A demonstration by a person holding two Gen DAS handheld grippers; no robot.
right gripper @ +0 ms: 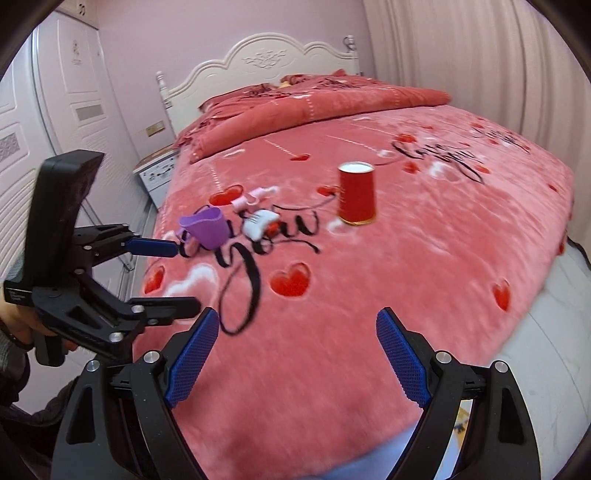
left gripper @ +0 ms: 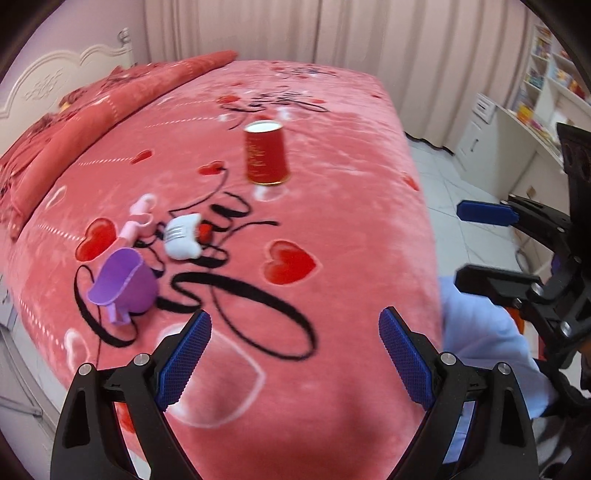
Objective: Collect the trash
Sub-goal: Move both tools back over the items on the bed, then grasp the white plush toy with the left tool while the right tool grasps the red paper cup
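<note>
A red paper cup (left gripper: 266,155) (right gripper: 357,194) stands upright on the pink heart-print blanket (left gripper: 351,206) (right gripper: 424,258). Nearer the bed's edge lie a small purple plastic cup (left gripper: 123,284) (right gripper: 207,227), a white crumpled piece (left gripper: 183,236) (right gripper: 260,223) and a pale pink piece (left gripper: 138,216) (right gripper: 251,195). My left gripper (left gripper: 295,314) (right gripper: 186,277) is open and empty above the blanket, short of the purple cup. My right gripper (right gripper: 297,313) (left gripper: 459,245) is open and empty too, hovering over the bed's near corner.
A folded red quilt (left gripper: 110,99) (right gripper: 314,103) lies along the white headboard (right gripper: 258,59). Curtains (left gripper: 332,29) hang behind the bed. A white desk with shelves (left gripper: 524,110) stands across the tiled floor (left gripper: 450,199). A wardrobe (right gripper: 55,110) and a nightstand (right gripper: 159,173) flank the bed.
</note>
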